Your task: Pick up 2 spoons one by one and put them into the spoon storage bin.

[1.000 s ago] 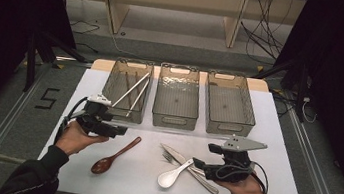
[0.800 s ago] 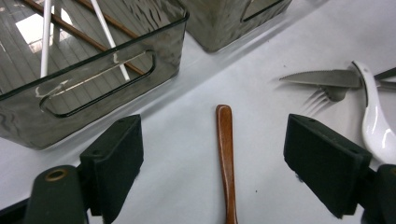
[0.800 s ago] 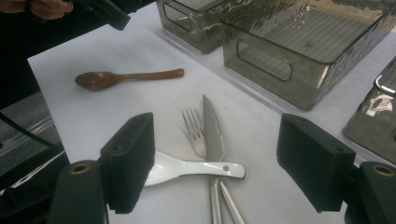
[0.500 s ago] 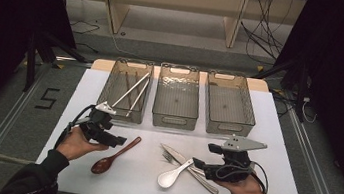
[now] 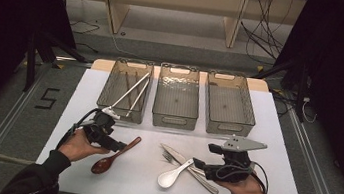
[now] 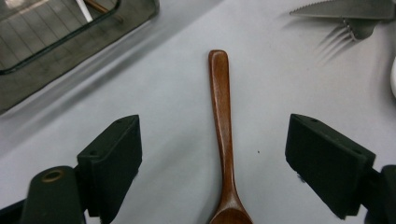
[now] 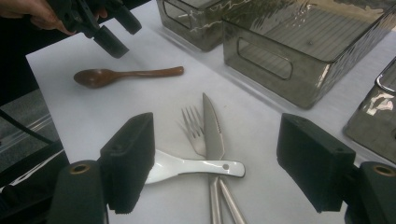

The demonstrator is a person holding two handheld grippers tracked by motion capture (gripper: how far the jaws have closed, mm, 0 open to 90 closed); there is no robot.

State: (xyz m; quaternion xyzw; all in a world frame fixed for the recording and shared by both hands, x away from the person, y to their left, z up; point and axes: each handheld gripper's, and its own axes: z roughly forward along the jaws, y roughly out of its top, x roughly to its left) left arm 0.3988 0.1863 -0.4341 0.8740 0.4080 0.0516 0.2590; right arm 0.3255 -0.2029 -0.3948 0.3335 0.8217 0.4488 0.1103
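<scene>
My left gripper (image 5: 112, 144) has dropped away from the left bin (image 5: 125, 91) toward the lower left of the high view, so it now sits over the wooden spoon (image 5: 115, 155); I judge the spoon is the next pick. In the left gripper view the spoon's handle (image 6: 221, 107) runs up the centre between the jaws, which stand wide apart and touch nothing. My right gripper (image 5: 199, 165) hovers at the lower right, jaws equally spread and empty, above the white spoon (image 7: 187, 168), knife (image 7: 212, 128) and fork (image 7: 194, 128) lying crossed.
</scene>
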